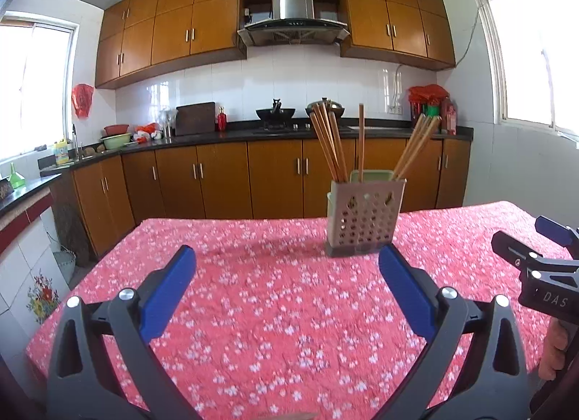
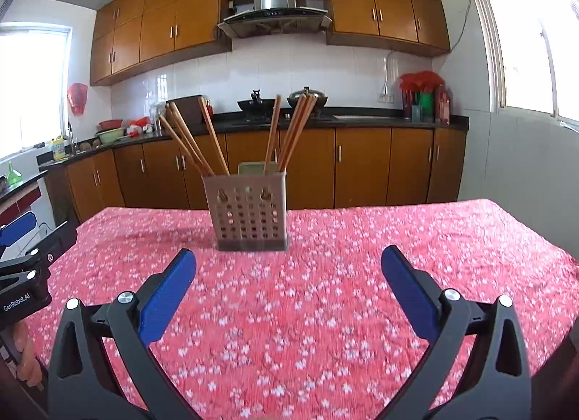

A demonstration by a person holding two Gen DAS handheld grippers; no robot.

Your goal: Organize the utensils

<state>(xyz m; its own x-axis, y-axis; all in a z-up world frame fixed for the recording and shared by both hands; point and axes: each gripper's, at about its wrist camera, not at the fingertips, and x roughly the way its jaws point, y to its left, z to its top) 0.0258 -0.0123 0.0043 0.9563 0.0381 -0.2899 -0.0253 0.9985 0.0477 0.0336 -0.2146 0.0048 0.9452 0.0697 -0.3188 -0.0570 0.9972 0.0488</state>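
A beige perforated utensil holder (image 1: 364, 215) (image 2: 249, 211) stands on the red floral tablecloth (image 1: 253, 297) (image 2: 325, 297), toward its far side. Several wooden chopsticks (image 1: 327, 141) (image 2: 190, 143) lean out of it in separate bunches. My left gripper (image 1: 287, 286) is open over the cloth, short of the holder, with nothing between its blue pads. My right gripper (image 2: 288, 286) is open too, also empty, with the holder ahead and slightly left. Each gripper shows at the edge of the other's view.
The table's far edge (image 2: 362, 204) lies just behind the holder. Beyond it runs a kitchen counter (image 1: 253, 134) with woks, a cutting board and bottles. A hand (image 1: 553, 351) holds the right tool's grip. Windows flank both sides.
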